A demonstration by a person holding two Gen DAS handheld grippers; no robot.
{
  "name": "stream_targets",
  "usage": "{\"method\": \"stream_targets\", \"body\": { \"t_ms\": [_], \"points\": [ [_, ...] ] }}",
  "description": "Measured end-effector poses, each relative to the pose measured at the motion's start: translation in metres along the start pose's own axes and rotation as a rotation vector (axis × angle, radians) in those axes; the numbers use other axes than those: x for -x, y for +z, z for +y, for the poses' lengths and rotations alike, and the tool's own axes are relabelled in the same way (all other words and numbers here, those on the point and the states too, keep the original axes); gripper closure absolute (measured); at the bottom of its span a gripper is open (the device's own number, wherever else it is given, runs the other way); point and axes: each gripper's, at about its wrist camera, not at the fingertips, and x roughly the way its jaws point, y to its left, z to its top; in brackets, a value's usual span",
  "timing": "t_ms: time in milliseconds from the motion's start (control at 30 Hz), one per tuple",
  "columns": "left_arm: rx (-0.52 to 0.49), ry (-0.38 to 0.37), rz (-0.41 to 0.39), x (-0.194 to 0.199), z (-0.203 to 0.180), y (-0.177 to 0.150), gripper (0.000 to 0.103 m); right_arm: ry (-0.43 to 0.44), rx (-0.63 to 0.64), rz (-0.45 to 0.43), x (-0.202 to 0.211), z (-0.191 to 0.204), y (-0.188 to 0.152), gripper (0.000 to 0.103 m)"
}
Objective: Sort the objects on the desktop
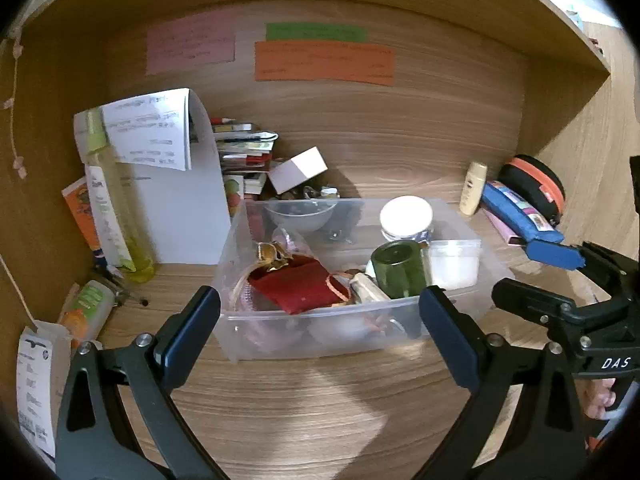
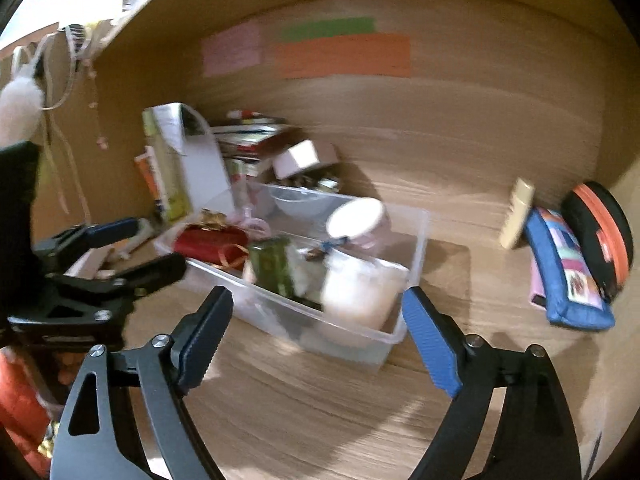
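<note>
A clear plastic bin (image 1: 486,276) stands mid-desk and holds a red pouch (image 1: 300,286), a green jar (image 1: 398,268), a white-lidded jar (image 1: 406,216), a clear bowl (image 1: 300,214) and a frosted tub (image 1: 454,262). My left gripper (image 1: 320,320) is open and empty just in front of the bin. My right gripper (image 2: 316,328) is open and empty in front of the bin's (image 2: 416,264) right corner; that view is blurred. The right gripper also shows at the right in the left wrist view (image 1: 576,276). The left gripper also shows at the left in the right wrist view (image 2: 140,248).
A blue pencil case (image 1: 520,216), a black-and-orange round case (image 1: 536,188) and a cream bottle (image 1: 473,188) lie at the back right. Books (image 1: 244,148), a white box (image 1: 298,168), papers (image 1: 160,136) and a yellow bottle (image 1: 116,208) crowd the back left. Wooden walls enclose the desk.
</note>
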Motion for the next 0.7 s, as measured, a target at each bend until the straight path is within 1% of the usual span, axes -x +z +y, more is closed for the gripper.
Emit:
{"method": "stream_targets", "body": {
  "t_ms": [133,400,700],
  "points": [
    [0.009,0.018,0.000,-0.0037,-0.0006,-0.0023,0.002,0.007,-0.033,-0.028,-0.0010,-0.0054,-0.0056,0.018],
    [0.030,-0.014,-0.015,-0.0042,0.0016,-0.0028,0.002,-0.004,-0.032,-0.034,-0.0022,-0.0067,-0.0076,0.018],
    [0.035,-0.020,-0.009,-0.0083,0.0021,-0.0037,0.002,0.003,-0.050,-0.040,-0.0001,-0.0102,-0.0075,0.018]
  ]
}}
